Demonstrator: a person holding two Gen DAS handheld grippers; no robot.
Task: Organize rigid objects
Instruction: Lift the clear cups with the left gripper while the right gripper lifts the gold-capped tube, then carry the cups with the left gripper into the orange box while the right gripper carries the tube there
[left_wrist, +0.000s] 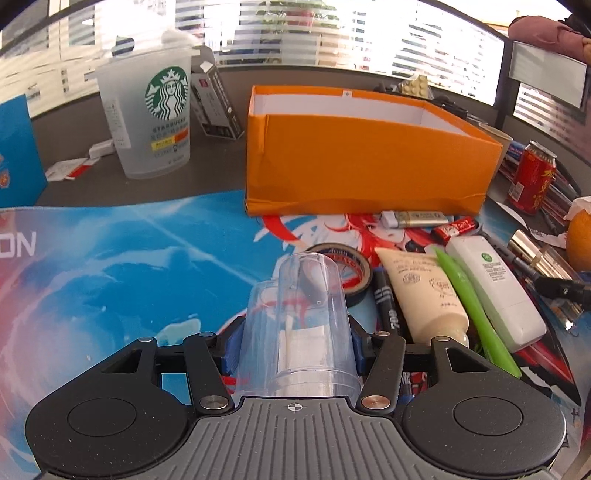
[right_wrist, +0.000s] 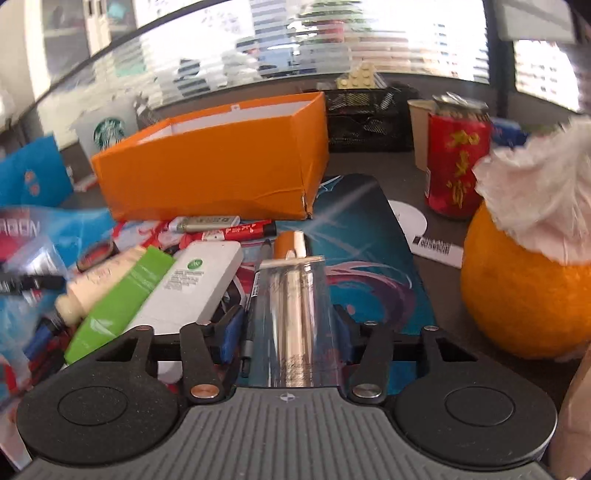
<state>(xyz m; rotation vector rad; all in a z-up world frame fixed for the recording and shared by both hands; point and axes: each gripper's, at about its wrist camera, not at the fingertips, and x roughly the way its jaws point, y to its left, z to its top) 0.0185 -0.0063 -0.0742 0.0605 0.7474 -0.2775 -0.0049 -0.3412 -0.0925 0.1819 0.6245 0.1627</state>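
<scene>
My left gripper (left_wrist: 295, 343) is shut on a clear plastic cylinder (left_wrist: 306, 317) and holds it over the blue mat, pointing toward the open orange box (left_wrist: 354, 155). My right gripper (right_wrist: 288, 328) is shut on a clear rectangular case with a metal tube inside (right_wrist: 295, 314). The orange box (right_wrist: 214, 173) stands beyond it to the left. A cream tube (left_wrist: 424, 295), a green stick (left_wrist: 469, 306), a white bottle (left_wrist: 495, 291), a black marker (left_wrist: 388, 306) and a tape roll (left_wrist: 351, 266) lie on the mat at the right of the left gripper.
A Starbucks cup (left_wrist: 151, 118) stands at the back left. A red can (right_wrist: 458, 162), an orange with tissue on top (right_wrist: 524, 280) and a black mesh holder (right_wrist: 369, 114) stand at the right. A lighter (right_wrist: 207, 221) and red marker (right_wrist: 240, 230) lie before the box.
</scene>
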